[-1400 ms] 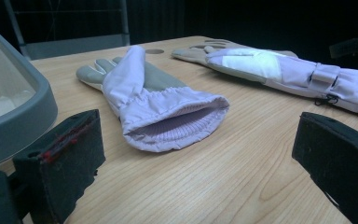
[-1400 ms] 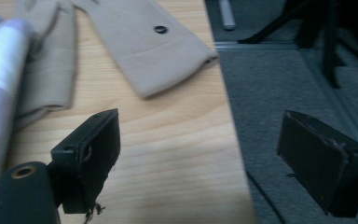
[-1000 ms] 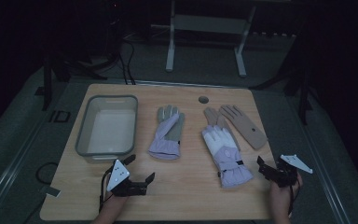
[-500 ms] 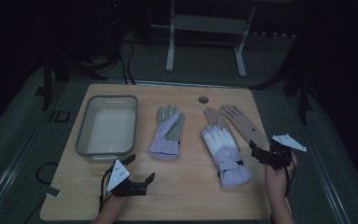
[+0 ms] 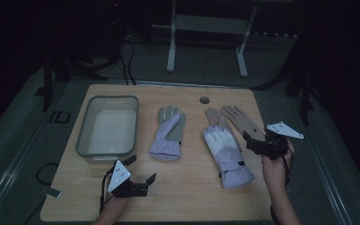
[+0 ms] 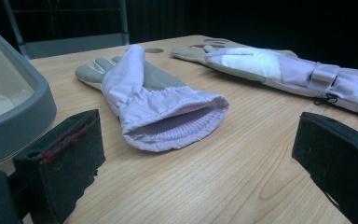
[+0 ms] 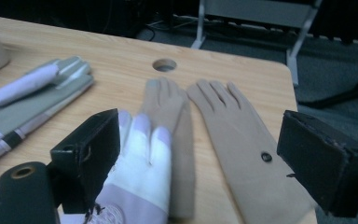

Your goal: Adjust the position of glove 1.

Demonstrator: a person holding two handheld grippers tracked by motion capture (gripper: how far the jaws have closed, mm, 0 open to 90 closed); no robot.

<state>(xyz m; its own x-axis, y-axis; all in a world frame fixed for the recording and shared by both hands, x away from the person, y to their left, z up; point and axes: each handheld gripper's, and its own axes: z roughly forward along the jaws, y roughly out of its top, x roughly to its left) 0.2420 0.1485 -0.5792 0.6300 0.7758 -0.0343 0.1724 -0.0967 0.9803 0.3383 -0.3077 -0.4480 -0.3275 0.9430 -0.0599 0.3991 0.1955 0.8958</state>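
Observation:
Several gloves lie on the wooden table point(image 5: 192, 197). A lilac and grey glove point(image 5: 168, 133) point(image 6: 158, 98) lies in the middle with its cuff facing my left gripper point(image 5: 141, 169) point(image 6: 198, 135), which stands open near the front edge. To its right lies a white and lilac glove point(image 5: 227, 154) point(image 6: 279, 70) point(image 7: 144, 172), which overlaps one tan glove point(image 5: 213, 117) point(image 7: 168, 107). A second tan glove point(image 5: 241, 123) point(image 7: 242, 126) lies flat beside it. My right gripper point(image 5: 253, 142) point(image 7: 205, 154) hovers open over the cuff end of the tan gloves, holding nothing.
A grey plastic tub point(image 5: 108, 129) point(image 6: 9, 107) stands at the left of the table. A round hole point(image 5: 205, 100) point(image 7: 164, 65) is cut near the far edge. A metal stand point(image 5: 206, 28) and cables sit on the floor beyond the table.
My right gripper has moved forward and left from the table's front right corner to the tan gloves. The left gripper and all gloves have stayed in place.

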